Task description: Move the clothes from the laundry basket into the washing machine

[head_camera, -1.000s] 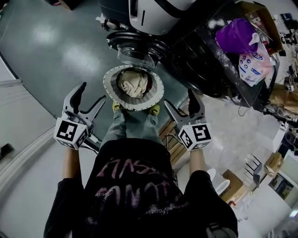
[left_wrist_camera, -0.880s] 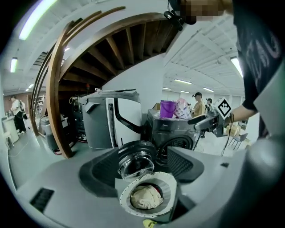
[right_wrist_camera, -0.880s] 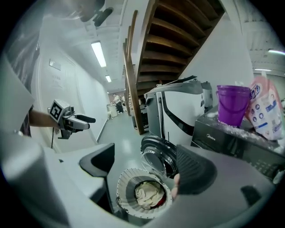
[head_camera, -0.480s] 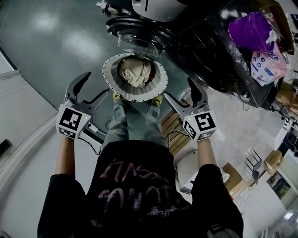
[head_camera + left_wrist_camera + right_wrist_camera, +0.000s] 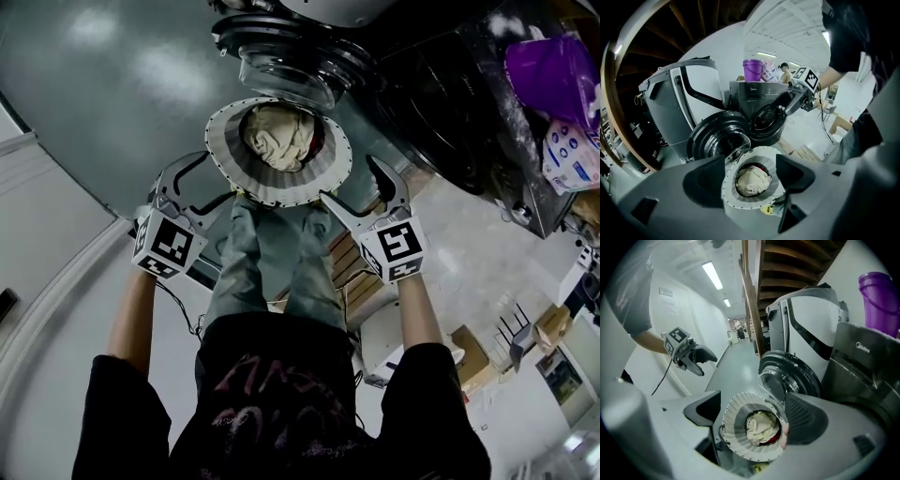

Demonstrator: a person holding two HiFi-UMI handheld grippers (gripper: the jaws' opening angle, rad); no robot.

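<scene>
1. Grippers sit nearest, one to each side of the basket: the left gripper (image 5: 199, 187) and the right gripper (image 5: 356, 187) both have their jaws spread wide with nothing gripped. Each gripper view frames the basket in the gap between the pads, and I see no contact with it
2. Between them, at the person's feet, the round white laundry basket (image 5: 222, 150) with its ribbed wall and studded rim stands upright on the glossy grey-green floor (image 5: 112, 112)
3. Inside the basket a crumpled cream cloth (image 5: 277, 136) is heaped in the middle. A red garment (image 5: 760, 167) peeps out under its edge, so the clothes have not yet left the basket
4. The cream cloth looks soft, light and limp, so it should sag and trail once lifted. A deep pinch on a bunched fold at the top of the heap seems the best hold, since a thin edge could slip from the pads. The red piece may drag up with it, and the basket itself looks light enough to tip if snagged
5. Just beyond the basket, the round glass door (image 5: 717, 138) of the white and grey front-loading washing machine (image 5: 689, 98) stands swung open
6. Farther off, beyond the basket on the right gripper's side, a dark second machine (image 5: 764, 105) carries a purple plastic bucket (image 5: 752, 70) on top
</scene>
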